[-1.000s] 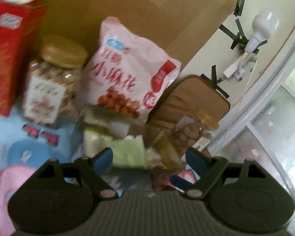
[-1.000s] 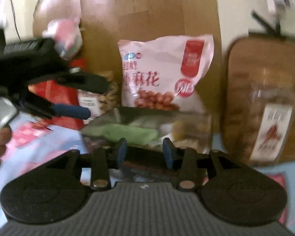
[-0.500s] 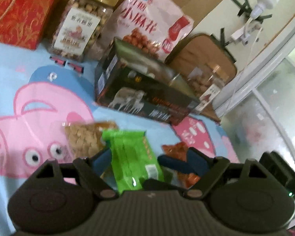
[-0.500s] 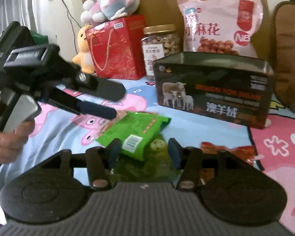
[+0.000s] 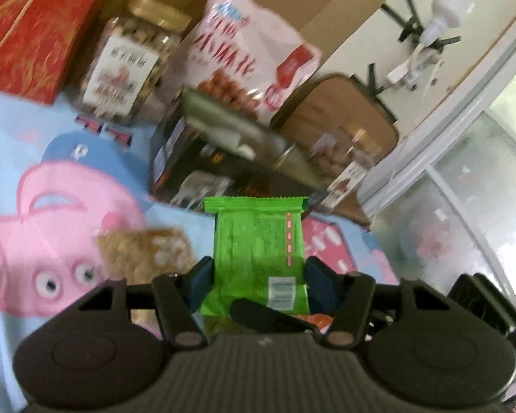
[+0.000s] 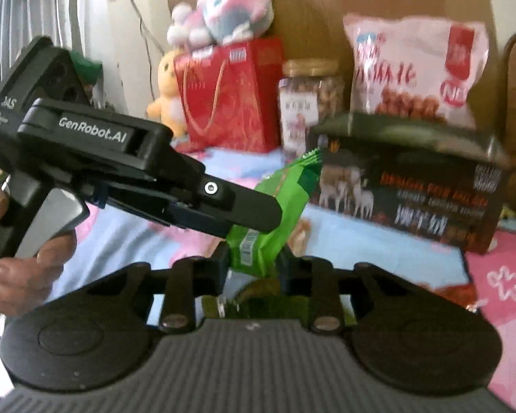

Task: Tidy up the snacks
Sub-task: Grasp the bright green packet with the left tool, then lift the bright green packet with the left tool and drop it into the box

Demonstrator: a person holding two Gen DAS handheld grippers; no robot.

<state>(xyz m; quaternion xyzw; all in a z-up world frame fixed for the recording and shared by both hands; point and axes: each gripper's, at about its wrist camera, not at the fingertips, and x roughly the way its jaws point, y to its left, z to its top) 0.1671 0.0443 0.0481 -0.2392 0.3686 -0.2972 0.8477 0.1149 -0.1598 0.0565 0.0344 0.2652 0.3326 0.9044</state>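
My left gripper is shut on a green snack packet and holds it above the mat, in front of the dark open box. In the right wrist view the left gripper holds the same green packet tilted up, left of the box. My right gripper sits just below and behind the packet, its fingers either side of the packet's lower end; contact is unclear. A clear bag of tan snacks lies on the mat. An orange packet lies at the right.
A nut jar, a pink snack bag and a red gift bag stand behind the box against cardboard. A second jar stands right of the box. Plush toys sit on the red bag. The mat is a cartoon-pig print.
Both grippers pulled back from the box to the mat. My left gripper closed on the green packet and lifted it toward the box. The right gripper came in under it.
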